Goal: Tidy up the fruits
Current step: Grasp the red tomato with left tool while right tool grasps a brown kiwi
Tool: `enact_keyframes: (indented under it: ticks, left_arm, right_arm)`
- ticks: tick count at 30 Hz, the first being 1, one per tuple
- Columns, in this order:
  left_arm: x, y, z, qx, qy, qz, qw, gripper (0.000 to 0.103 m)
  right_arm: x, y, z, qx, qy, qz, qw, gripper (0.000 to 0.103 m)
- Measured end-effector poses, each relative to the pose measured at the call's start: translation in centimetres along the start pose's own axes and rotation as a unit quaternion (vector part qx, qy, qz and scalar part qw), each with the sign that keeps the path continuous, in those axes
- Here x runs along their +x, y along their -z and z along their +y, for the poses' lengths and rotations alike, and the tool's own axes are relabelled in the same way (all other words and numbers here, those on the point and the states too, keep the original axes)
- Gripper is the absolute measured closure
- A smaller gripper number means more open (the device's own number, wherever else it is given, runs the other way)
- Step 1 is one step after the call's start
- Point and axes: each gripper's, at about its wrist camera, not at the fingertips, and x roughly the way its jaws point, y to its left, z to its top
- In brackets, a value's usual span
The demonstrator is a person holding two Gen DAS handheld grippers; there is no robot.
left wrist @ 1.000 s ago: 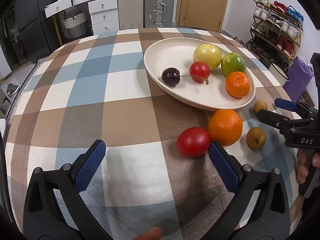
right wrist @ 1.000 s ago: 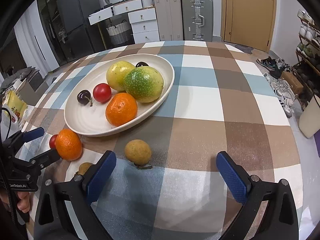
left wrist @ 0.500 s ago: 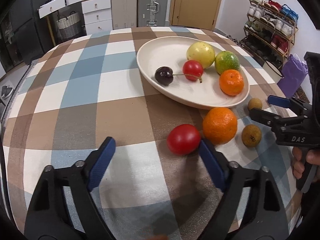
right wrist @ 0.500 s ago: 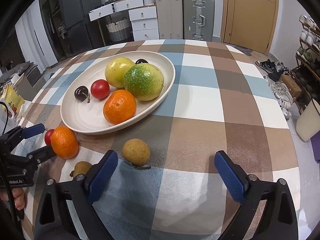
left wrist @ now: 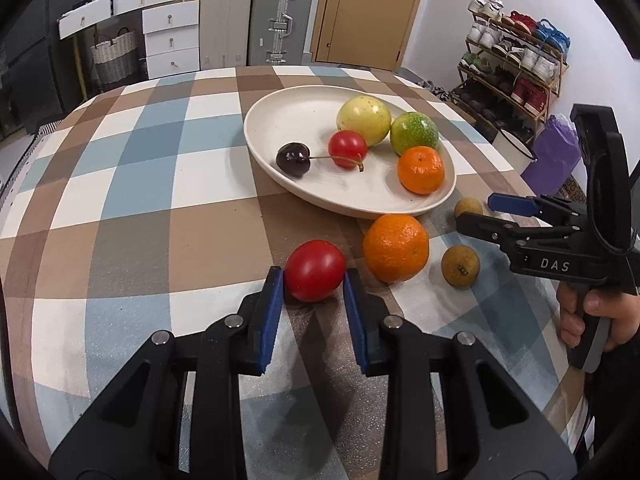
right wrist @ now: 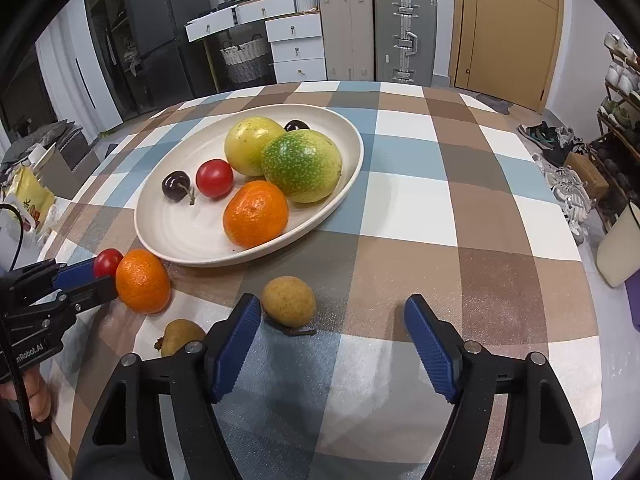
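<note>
My left gripper (left wrist: 314,280) is shut on a red tomato (left wrist: 315,270) that rests on the checked tablecloth, just left of a loose orange (left wrist: 395,247). The gripper also shows in the right wrist view (right wrist: 86,276). My right gripper (right wrist: 332,320) is open and empty, with a brown longan (right wrist: 289,301) just inside its left finger and a second longan (right wrist: 182,335) to the left. The cream plate (left wrist: 308,110) holds a yellow fruit (left wrist: 363,119), a green fruit (left wrist: 413,133), a mandarin (left wrist: 420,169), a small tomato (left wrist: 347,148) and a dark cherry (left wrist: 293,159).
The round table's edge curves close on the right and near sides. A shoe rack (left wrist: 516,52) and purple bag (left wrist: 554,156) stand beyond the right edge. Suitcases (right wrist: 404,36) and drawers (right wrist: 296,44) stand behind the table.
My left gripper moved forward and closed its fingers onto the red tomato. My right gripper moved slightly forward toward the longan and stayed open.
</note>
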Motion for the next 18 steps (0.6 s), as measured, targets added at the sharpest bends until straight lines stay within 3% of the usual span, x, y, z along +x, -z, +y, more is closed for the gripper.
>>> enact_keyframes:
  ticks: [18]
  left_arm:
    - [-1.3, 0.1, 0.5, -0.002, -0.007, -0.011, 0.9999, 0.076]
  right_arm:
    - [-0.3, 0.4, 2.1, -0.034, -0.008, -0.008, 0.999, 0.054]
